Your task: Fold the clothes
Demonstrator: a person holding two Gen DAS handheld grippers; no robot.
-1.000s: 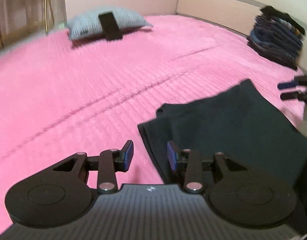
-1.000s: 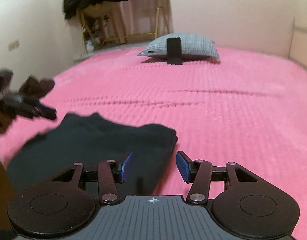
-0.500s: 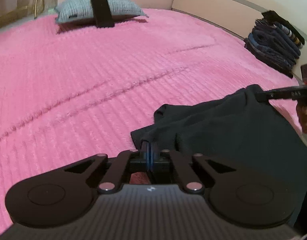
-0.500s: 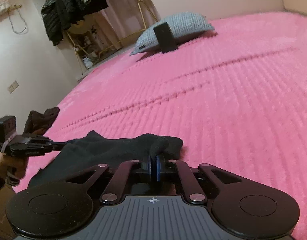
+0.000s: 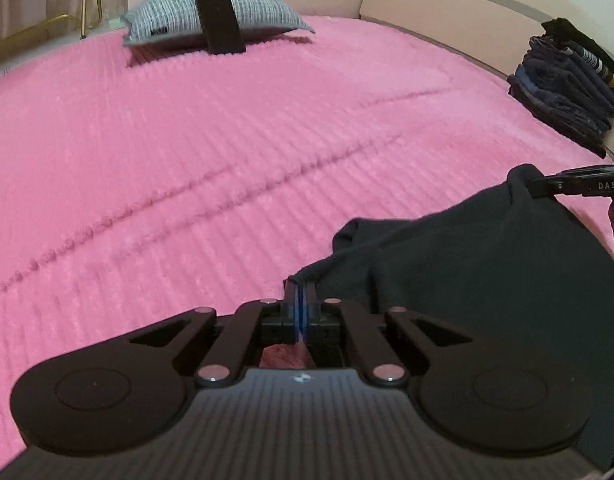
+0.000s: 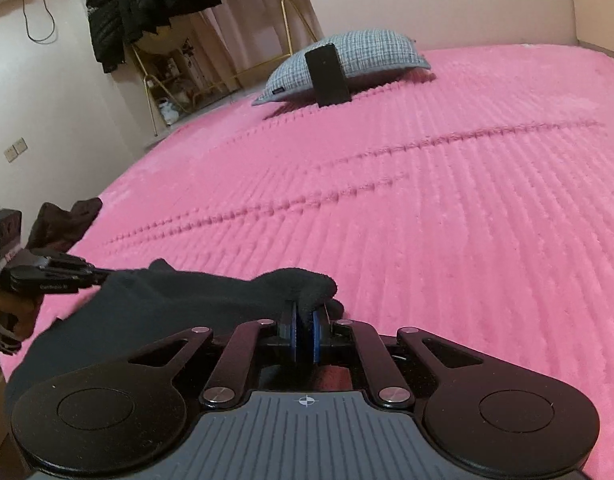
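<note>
Dark garment (image 5: 487, 272), lying near the front edge of the pink bed (image 5: 227, 152), pinched at 2 neighbouring corners. Likely held this way to lift 1 edge evenly and carry it over for a fold. Looks soft, thick, matte, fleece-like; already doubled in part, with a rumpled ridge between the grips and the rest spread flat.

Left gripper (image 5: 299, 306) clamped tight on a thin corner; right gripper (image 6: 303, 334) clamped on a bunched, thicker corner (image 6: 307, 284).

Farther out: grey pillow (image 5: 215, 14) with a black phone-like slab (image 5: 219, 22) leaning on it, folded stack (image 5: 567, 84) at the bed's far right, coat rack (image 6: 147, 4) by the wall.
</note>
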